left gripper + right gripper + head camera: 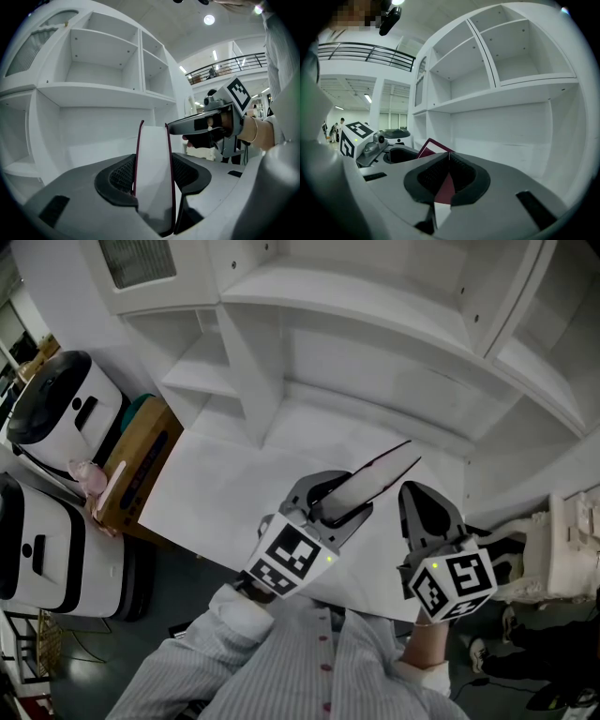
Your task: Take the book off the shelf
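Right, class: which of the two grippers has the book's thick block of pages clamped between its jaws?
The left gripper: the maroon-covered book stands upright between its pads, whereas the right gripper has its jaws closed to a thin line.

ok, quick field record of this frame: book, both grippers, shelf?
book: maroon cover, white pages; out of the shelf, held above the white counter
left gripper: shut on book, one pad on each cover
right gripper: jaws closed, with what looks like a maroon strip of the book's cover between them
shelf unit: white, behind the book
task state: book appears already off the shelf
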Demonstrator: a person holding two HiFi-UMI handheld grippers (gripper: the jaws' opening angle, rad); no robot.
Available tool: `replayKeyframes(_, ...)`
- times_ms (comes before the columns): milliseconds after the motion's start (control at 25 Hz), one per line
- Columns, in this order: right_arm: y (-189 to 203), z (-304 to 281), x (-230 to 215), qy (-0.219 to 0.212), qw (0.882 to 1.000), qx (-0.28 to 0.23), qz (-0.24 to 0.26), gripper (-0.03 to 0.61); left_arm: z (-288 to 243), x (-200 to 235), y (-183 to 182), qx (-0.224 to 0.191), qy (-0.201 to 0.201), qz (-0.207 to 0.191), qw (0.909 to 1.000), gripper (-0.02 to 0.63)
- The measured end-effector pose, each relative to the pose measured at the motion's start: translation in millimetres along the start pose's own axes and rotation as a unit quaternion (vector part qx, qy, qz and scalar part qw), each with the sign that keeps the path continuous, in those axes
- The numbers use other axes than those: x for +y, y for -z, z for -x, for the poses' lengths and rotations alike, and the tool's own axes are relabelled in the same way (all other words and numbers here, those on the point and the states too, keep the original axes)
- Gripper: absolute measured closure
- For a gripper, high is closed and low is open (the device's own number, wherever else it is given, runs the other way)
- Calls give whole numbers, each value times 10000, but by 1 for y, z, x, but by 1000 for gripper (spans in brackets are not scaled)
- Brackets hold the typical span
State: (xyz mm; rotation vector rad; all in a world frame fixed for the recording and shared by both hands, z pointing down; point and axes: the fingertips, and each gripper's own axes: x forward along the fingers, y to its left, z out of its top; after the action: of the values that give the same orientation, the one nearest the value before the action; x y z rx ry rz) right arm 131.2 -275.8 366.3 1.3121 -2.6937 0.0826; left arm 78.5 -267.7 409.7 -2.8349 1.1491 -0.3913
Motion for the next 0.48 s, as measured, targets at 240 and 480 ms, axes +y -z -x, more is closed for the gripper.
replayKeyframes(240,0,-3,1,-33,10000,17,38,563,0,3,1,6,-14,25,10000,382)
replayKeyframes(480,2,-5,0,-26,10000,36,14,563,-1,5,3,24,-12,50,10000,382)
